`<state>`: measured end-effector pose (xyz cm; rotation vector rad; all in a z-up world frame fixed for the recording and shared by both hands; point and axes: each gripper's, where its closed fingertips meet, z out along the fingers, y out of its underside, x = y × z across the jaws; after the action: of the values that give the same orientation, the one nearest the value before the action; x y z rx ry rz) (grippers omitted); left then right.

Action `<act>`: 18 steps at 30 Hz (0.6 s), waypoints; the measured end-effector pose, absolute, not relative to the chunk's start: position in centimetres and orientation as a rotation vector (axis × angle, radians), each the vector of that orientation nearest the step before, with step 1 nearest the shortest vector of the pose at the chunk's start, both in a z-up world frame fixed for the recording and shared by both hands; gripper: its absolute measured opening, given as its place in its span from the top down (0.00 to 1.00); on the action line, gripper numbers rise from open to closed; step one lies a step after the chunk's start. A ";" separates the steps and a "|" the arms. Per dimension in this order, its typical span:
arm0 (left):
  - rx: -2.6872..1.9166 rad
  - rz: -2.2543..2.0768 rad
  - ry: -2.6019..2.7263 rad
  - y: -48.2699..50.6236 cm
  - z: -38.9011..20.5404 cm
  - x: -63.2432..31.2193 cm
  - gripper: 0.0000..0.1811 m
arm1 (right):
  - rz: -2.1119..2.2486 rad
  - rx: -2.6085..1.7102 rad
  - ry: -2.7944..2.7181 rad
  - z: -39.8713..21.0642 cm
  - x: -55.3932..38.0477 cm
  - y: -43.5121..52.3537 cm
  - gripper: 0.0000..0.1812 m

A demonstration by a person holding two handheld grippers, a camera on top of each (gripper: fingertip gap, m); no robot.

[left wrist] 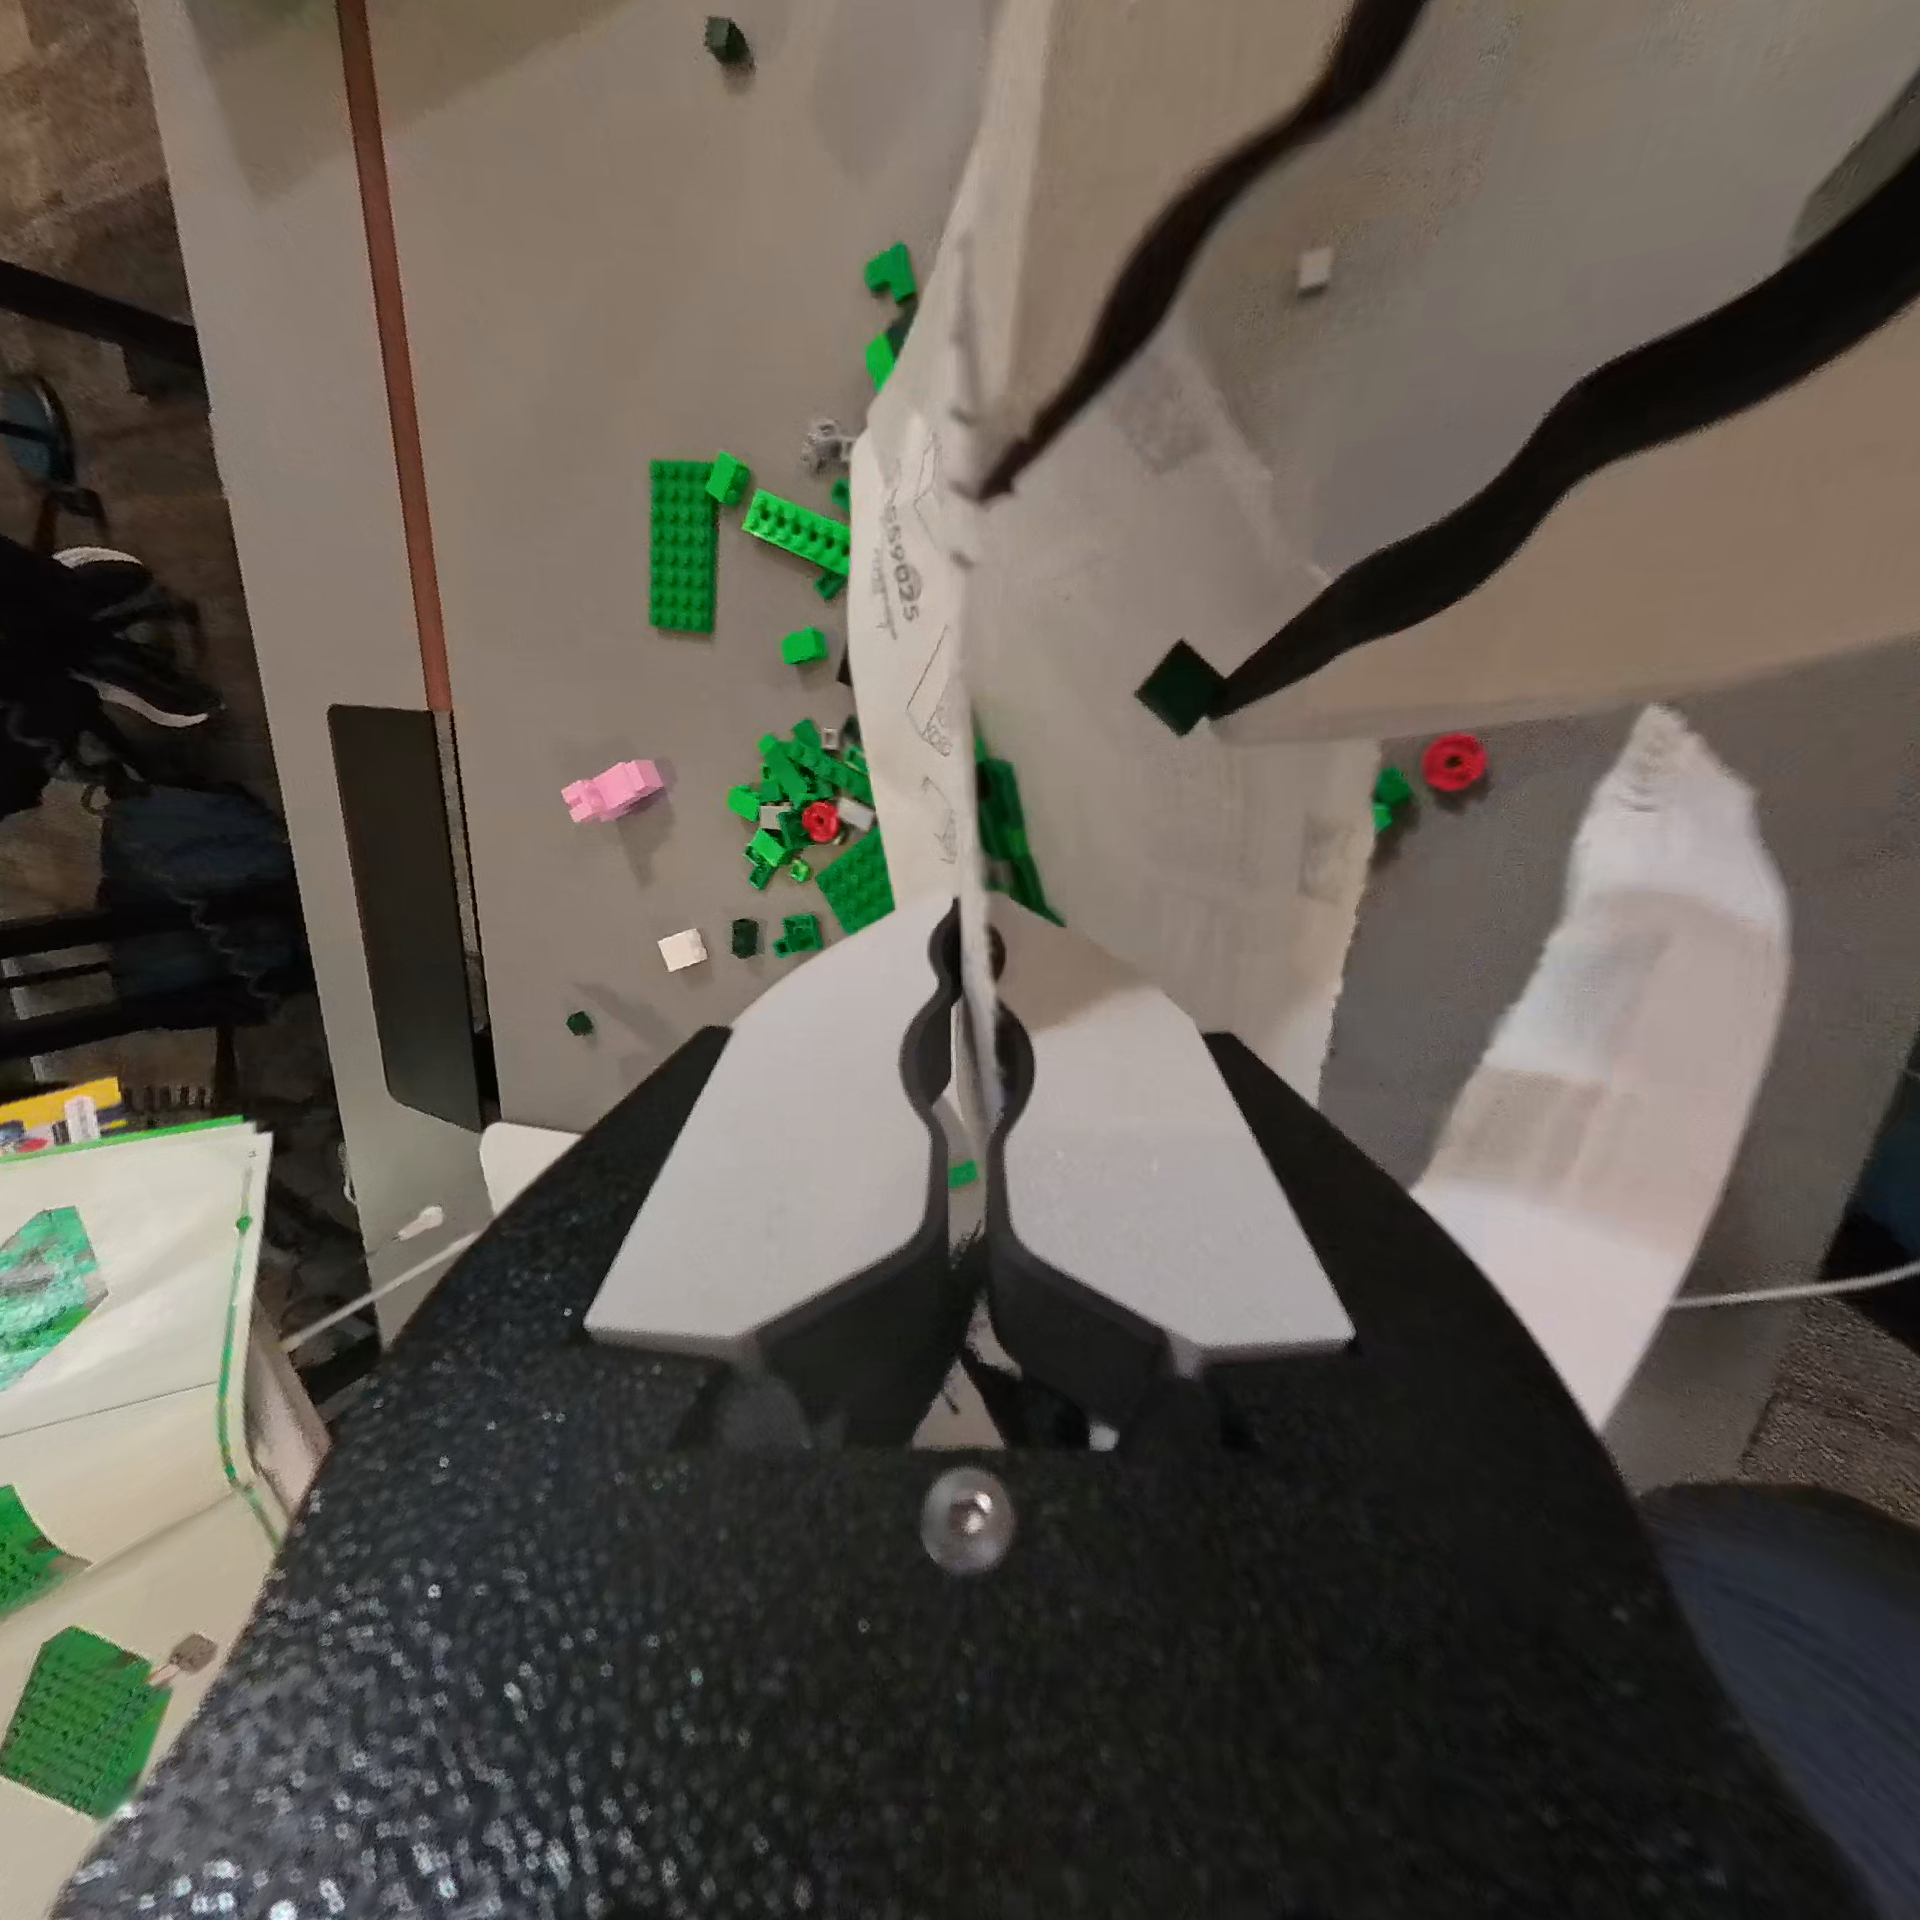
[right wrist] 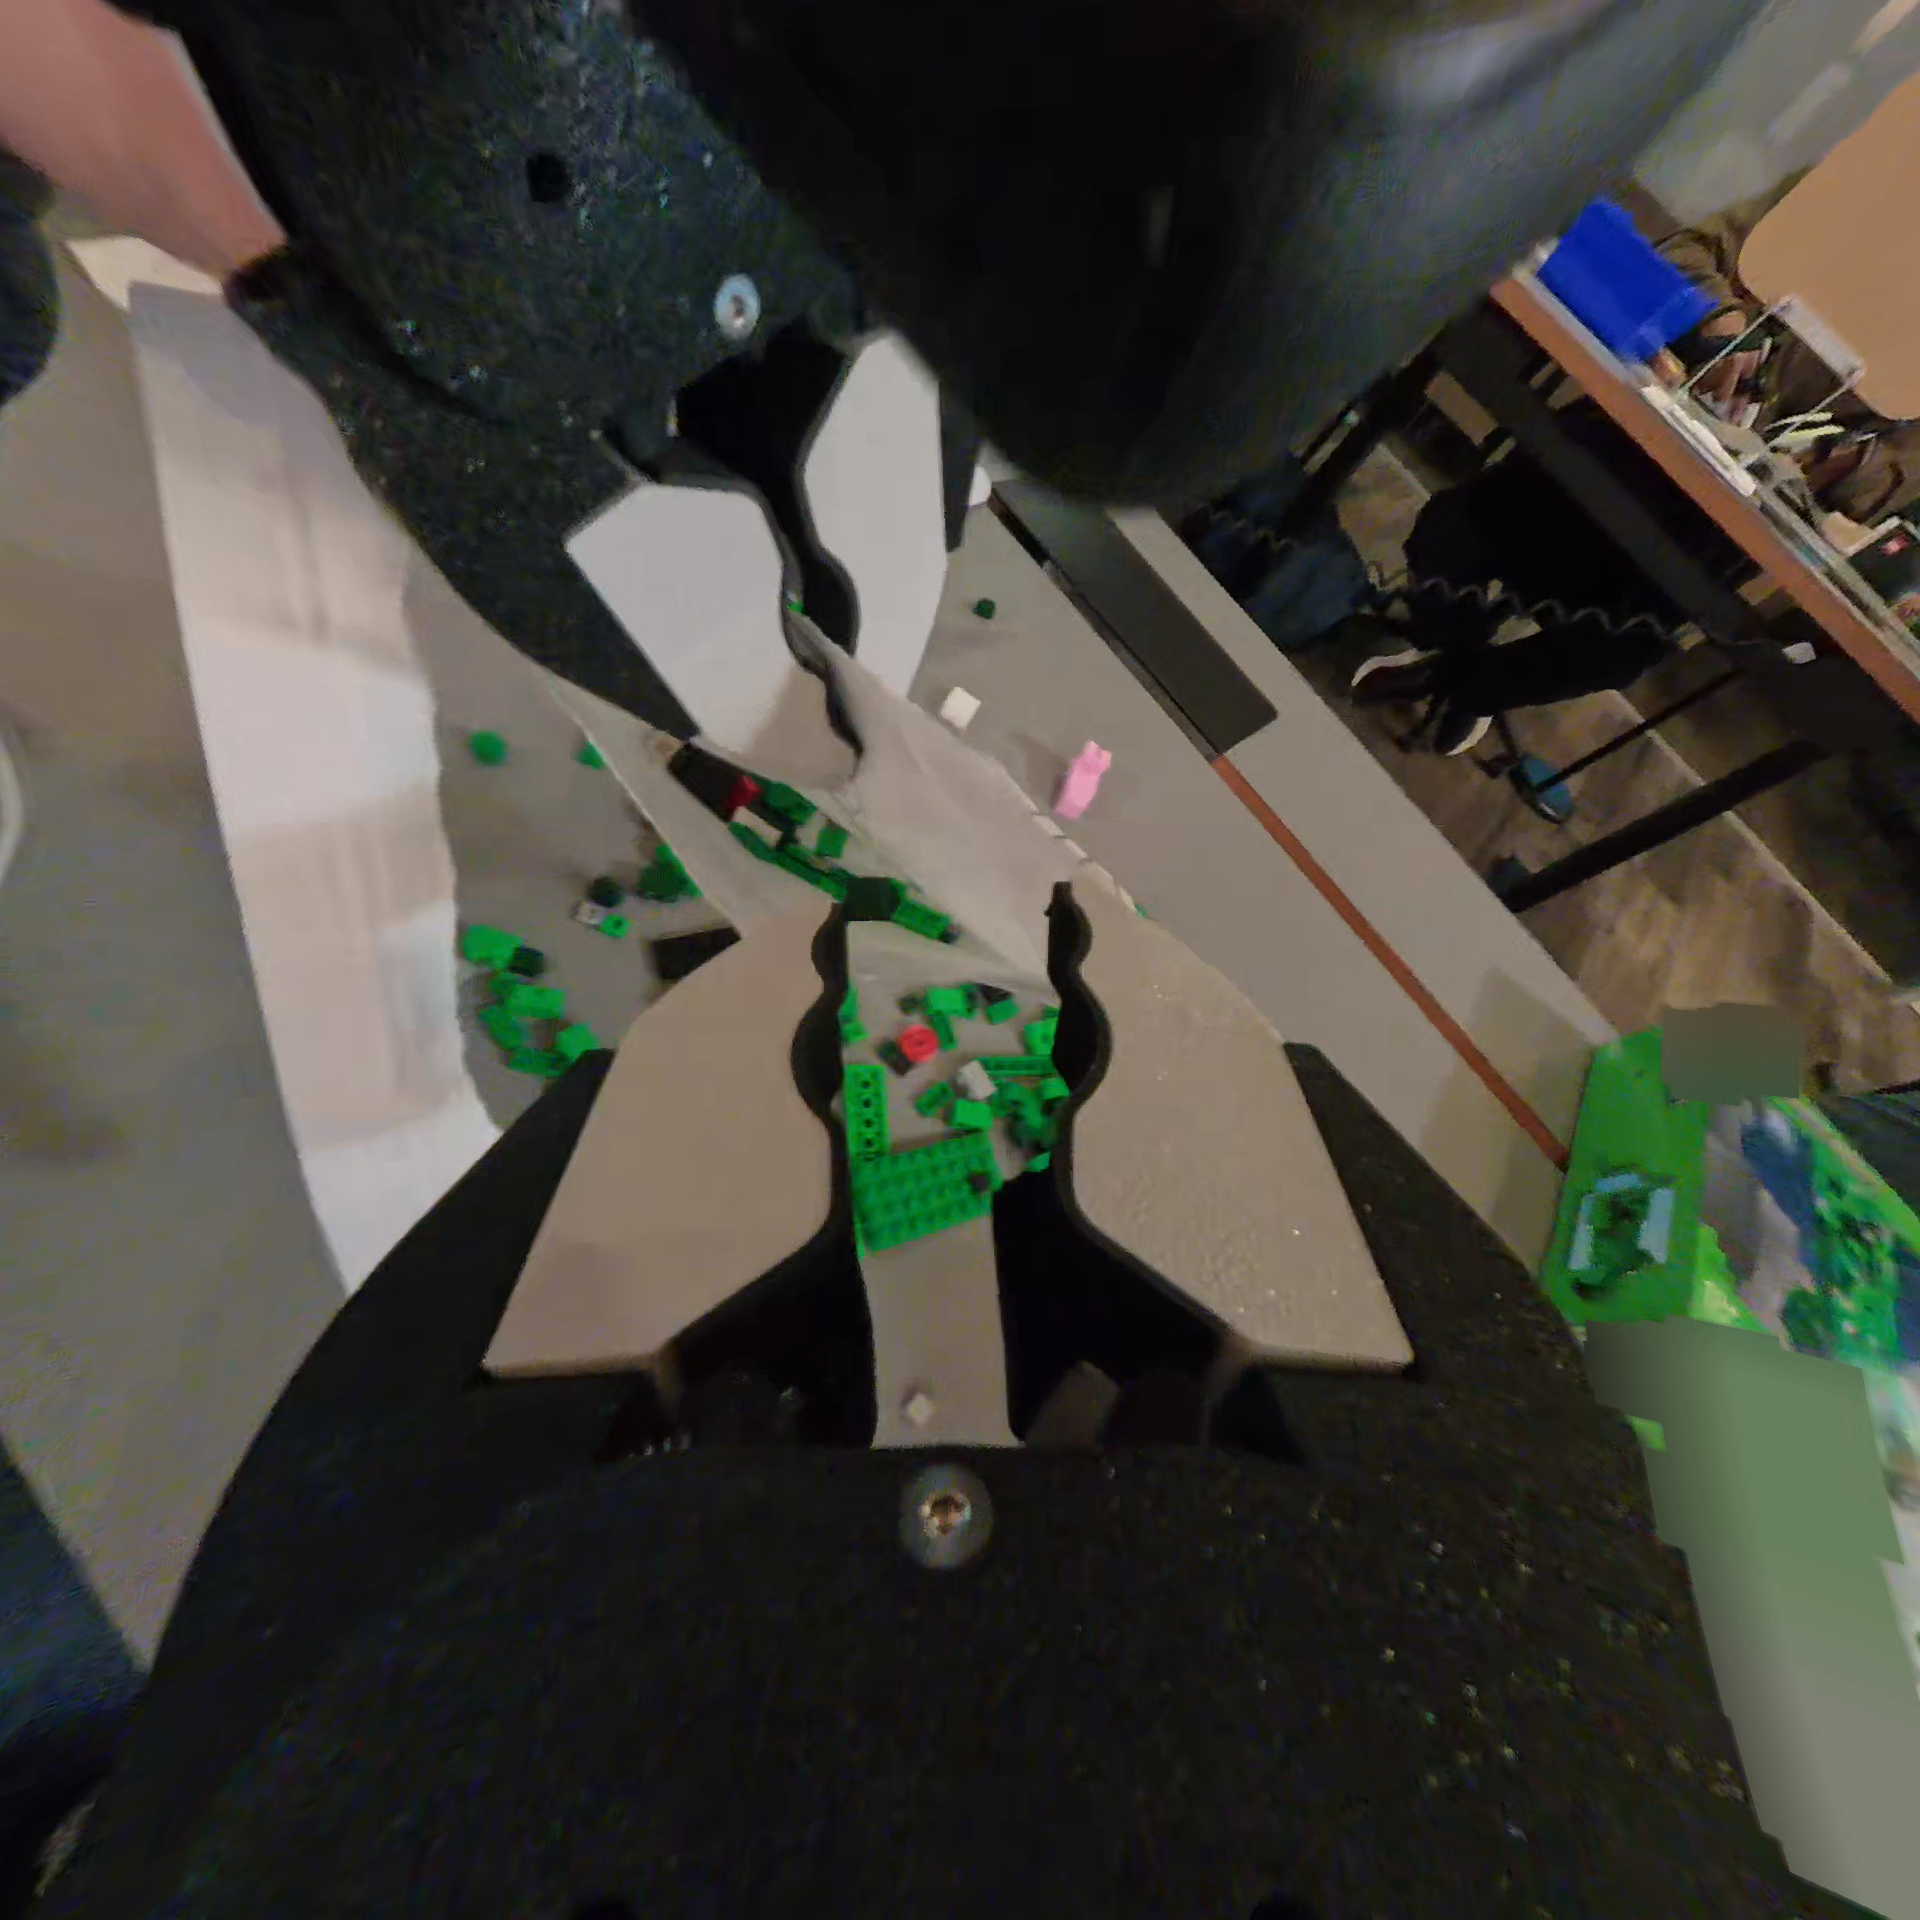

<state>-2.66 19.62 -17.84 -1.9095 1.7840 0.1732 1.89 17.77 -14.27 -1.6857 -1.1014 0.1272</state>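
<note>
My left gripper is shut on the edge of a white printed paper bag and holds it up over the grey table. It shows at the top of the right wrist view, where green bricks lie in the bag. My right gripper is open, its right fingertip touching the bag's far edge. In the left wrist view it straddles the bag's upper part, one fingertip next to a dark green tile. Under it lie a green plate and small bricks.
Loose green bricks, a long green plate, a pink pig figure and red round pieces lie on the table. A white paper-like strip curves at the right. An open instruction booklet lies left; the table edge runs alongside.
</note>
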 end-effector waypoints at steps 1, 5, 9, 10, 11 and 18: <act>-1.920 0.182 1.779 20.2 -18.1 -2.6 1.00 | 0.103 -1.676 -1.112 -14.1 2.1 18.6 0.78; -1.986 0.174 1.766 22.5 -19.5 -2.4 1.00 | 0.081 -1.672 -1.184 -14.8 2.5 21.6 0.75; -2.053 0.111 1.710 24.0 -20.7 -3.0 1.00 | 0.190 -1.670 -1.212 -15.2 2.1 23.2 0.71; -2.075 0.110 1.697 24.2 -20.9 -3.4 1.00 | 0.193 -1.661 -1.216 -15.1 2.0 23.5 0.69; -2.095 0.115 1.689 24.4 -21.2 -3.8 1.00 | 0.190 -1.656 -1.224 -15.2 1.8 23.9 0.68; -2.107 0.135 1.665 25.5 -21.9 -5.7 1.00 | 0.253 -1.693 -1.383 -15.8 -0.6 25.9 0.65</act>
<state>-5.71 25.54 -21.86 -2.1075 1.6649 0.1348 -0.61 25.86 -15.82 -1.6926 -1.3833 0.2534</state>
